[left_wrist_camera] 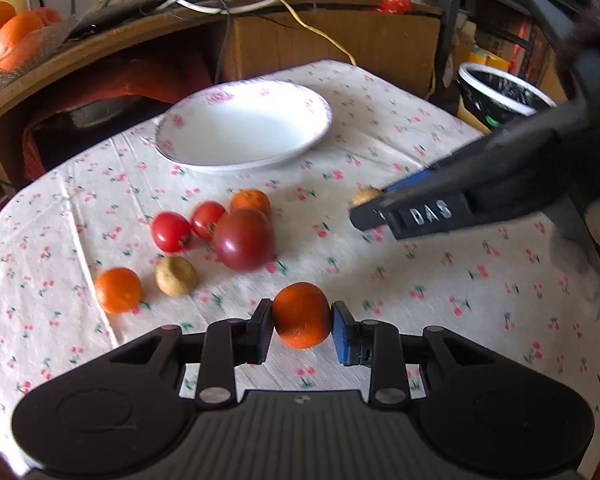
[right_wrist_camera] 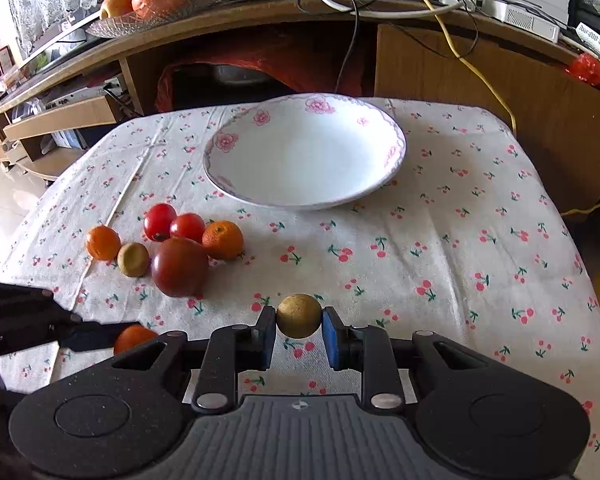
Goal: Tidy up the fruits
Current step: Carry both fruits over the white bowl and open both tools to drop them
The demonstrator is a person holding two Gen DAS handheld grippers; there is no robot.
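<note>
1. The left gripper (left_wrist_camera: 302, 322) is closed on an orange (left_wrist_camera: 301, 315), pads touching both its sides, low over the near part of the cloth (left_wrist_camera: 440, 280).
2. The right gripper (right_wrist_camera: 299, 328) is closed likewise on a small tan fruit (right_wrist_camera: 299, 316).
3. The plate (right_wrist_camera: 236, 184) lies empty at the far side of the cloth.
4. Six fruits are left in a cluster between the grippers and plate: two oranges, two small tomatoes (right_wrist_camera: 160, 222), a dark tomato (right_wrist_camera: 180, 267) and a tan fruit.
5. I judge this the carrying step: both pieces held, none delivered.
6. Next, each gripper must travel over the plate, lower and release gently, without colliding or rolling fruit off.
</note>
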